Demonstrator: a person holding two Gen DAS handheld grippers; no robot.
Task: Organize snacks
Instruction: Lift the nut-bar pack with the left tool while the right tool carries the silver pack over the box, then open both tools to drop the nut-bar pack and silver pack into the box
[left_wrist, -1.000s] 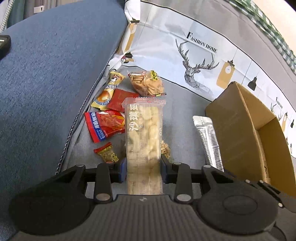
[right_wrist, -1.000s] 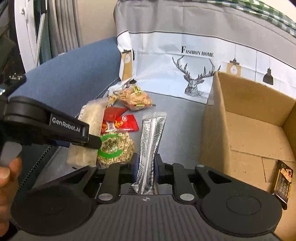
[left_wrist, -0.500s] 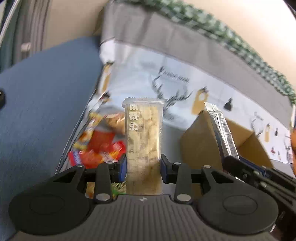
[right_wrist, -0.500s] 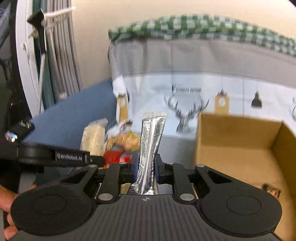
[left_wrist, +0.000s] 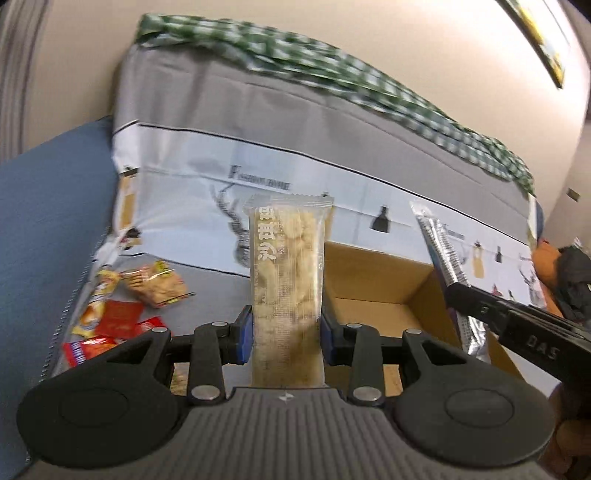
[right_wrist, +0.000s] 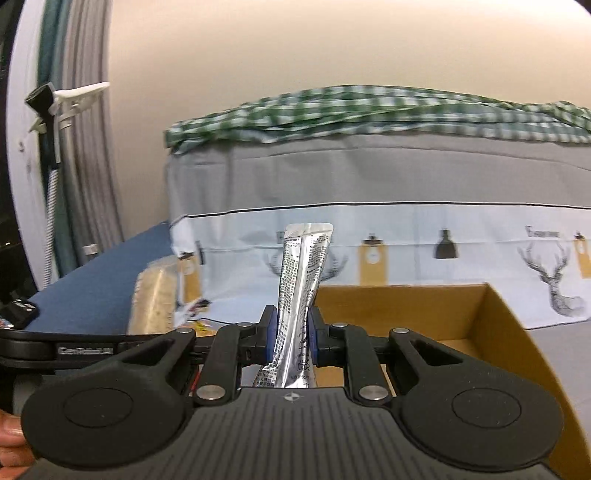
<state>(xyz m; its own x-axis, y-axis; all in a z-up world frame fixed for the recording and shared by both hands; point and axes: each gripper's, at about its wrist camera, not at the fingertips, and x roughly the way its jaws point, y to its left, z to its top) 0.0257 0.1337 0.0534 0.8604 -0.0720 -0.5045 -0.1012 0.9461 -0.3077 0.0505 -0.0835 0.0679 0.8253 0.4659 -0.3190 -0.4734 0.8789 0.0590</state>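
My left gripper is shut on a long clear pack of pale crackers and holds it upright in the air, in front of the open cardboard box. My right gripper is shut on a silver foil sachet, also upright, above the near edge of the box. The sachet and the right gripper's body show at the right of the left wrist view. The cracker pack shows at the left of the right wrist view.
Several loose snack packs and red packets lie on the grey sofa seat left of the box. A deer-print cover hangs on the sofa back, with a green checked cloth on top. A blue armrest is at left.
Both grippers have lifted their packs off the seat and tilted up, moving toward the box. The snacks on the seat have dropped low in both views.
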